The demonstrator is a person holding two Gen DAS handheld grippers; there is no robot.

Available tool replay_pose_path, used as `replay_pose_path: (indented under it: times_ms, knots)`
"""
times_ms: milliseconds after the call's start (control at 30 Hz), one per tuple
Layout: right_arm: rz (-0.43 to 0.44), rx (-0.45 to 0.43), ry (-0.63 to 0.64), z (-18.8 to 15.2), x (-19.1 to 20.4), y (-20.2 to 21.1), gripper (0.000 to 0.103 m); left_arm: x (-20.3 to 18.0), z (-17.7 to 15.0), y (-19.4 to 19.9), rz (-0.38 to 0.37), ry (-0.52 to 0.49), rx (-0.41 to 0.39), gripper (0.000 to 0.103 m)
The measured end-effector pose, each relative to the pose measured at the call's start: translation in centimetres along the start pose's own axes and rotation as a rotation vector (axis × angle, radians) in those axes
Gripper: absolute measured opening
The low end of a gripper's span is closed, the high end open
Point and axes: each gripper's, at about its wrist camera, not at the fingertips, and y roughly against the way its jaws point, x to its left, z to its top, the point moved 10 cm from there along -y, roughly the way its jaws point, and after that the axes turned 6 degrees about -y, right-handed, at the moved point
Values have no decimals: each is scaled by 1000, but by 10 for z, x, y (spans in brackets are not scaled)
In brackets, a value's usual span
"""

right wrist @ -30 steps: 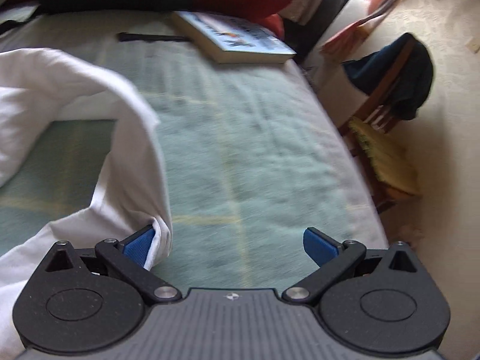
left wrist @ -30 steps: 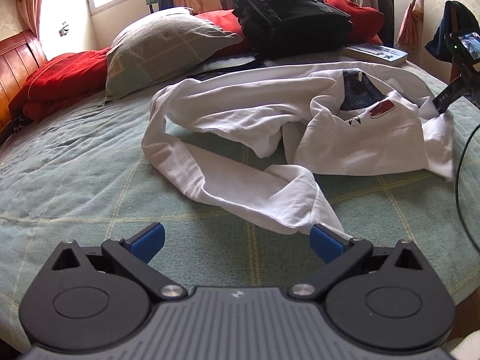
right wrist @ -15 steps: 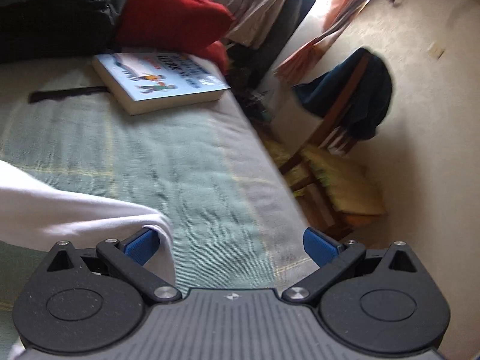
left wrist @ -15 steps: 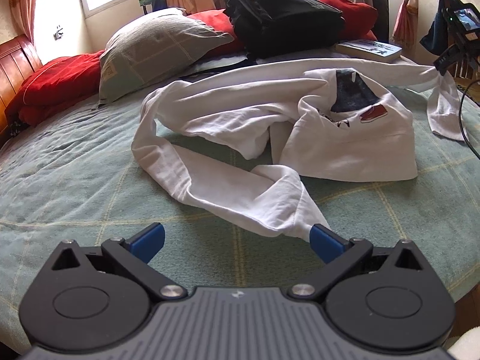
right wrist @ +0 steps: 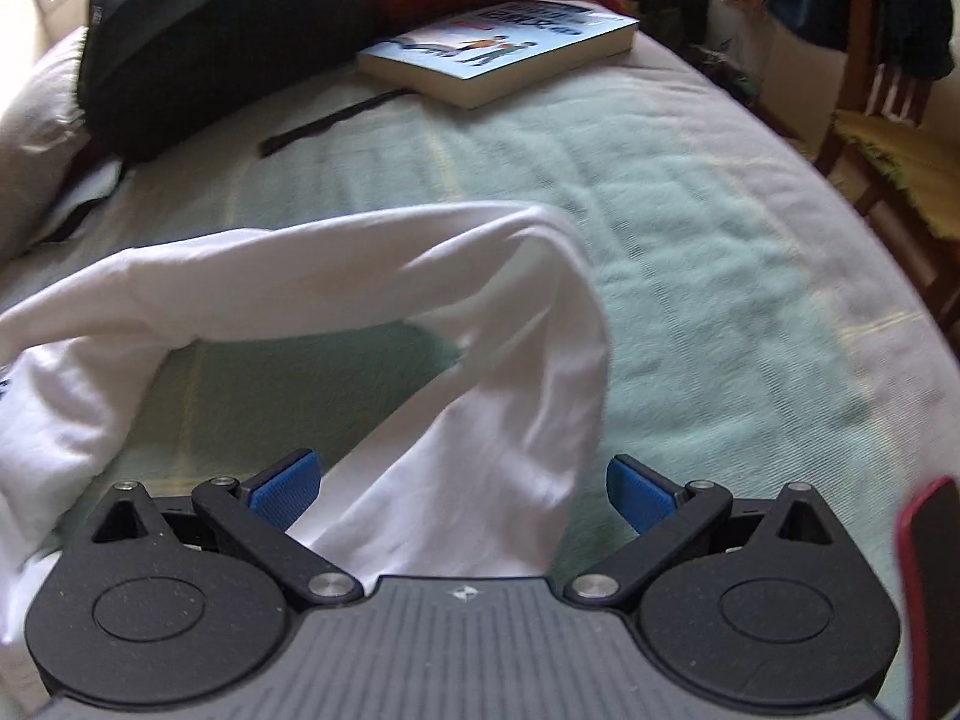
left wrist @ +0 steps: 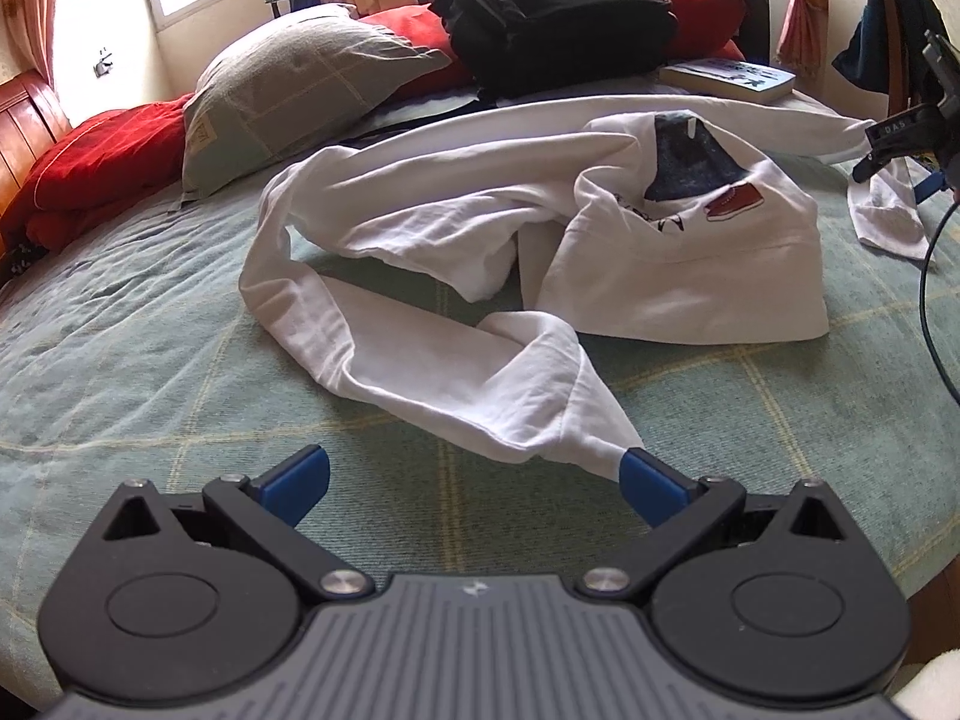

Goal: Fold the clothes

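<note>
free: bedspread [left wrist: 150, 372] left | blocked: backpack [left wrist: 552, 12]; pillow [left wrist: 300, 84]; book [right wrist: 498, 54]

Rumpled white shirt [left wrist: 480, 312] on bed [left wrist: 150, 372]

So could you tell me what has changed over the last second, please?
The right claw drew the far sleeve of the shirt out rightward, stretching it straight; cloth that hung beside its left finger now lies between both fingers. Nothing was gripped or released. The left claw stays open with the near cuff at its right finger; bag and book unmoved.
</note>
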Motion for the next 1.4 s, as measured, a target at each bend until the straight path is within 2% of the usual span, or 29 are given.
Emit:
replay_pose_path:
  times_ms: [233, 400, 533, 767, 833, 933, 967, 1067, 1267, 1400]
  knots:
    - [134, -5, 26, -17, 21, 6, 103, -11, 1, 0, -10, -22, 5, 102]
    - [64, -14, 12, -22, 3, 1, 103, -15, 0, 1, -12, -27, 6, 102]
    - [106, -23, 5, -26, 13, 4, 103, -20, 1, 2, -19, -37, 3, 102]
    - [-66, 23, 143, -28, 22, -9, 103, -24, 0, 3, -16, -47, 5, 102]
    - [-122, 37, 159, -24, 14, -7, 103, -20, -2, 3, -7, -37, 9, 102]
    - [-284, 24, 189, -14, -12, -4, 103, -15, -4, 2, -1, -22, 12, 102]
    - [-300, 24, 171, -11, -19, -2, 103, -15, -3, 2, -3, -22, 11, 102]
    - [-235, 38, 65, -5, -25, 0, 103, -15, -3, 0, -5, -23, 12, 102]
    - [-163, 60, 98, -8, 0, -11, 103, -15, -3, -2, -5, -25, 17, 102]
    - [-223, 67, 144, -10, -13, -16, 103, -15, -3, -4, -4, -27, 20, 102]
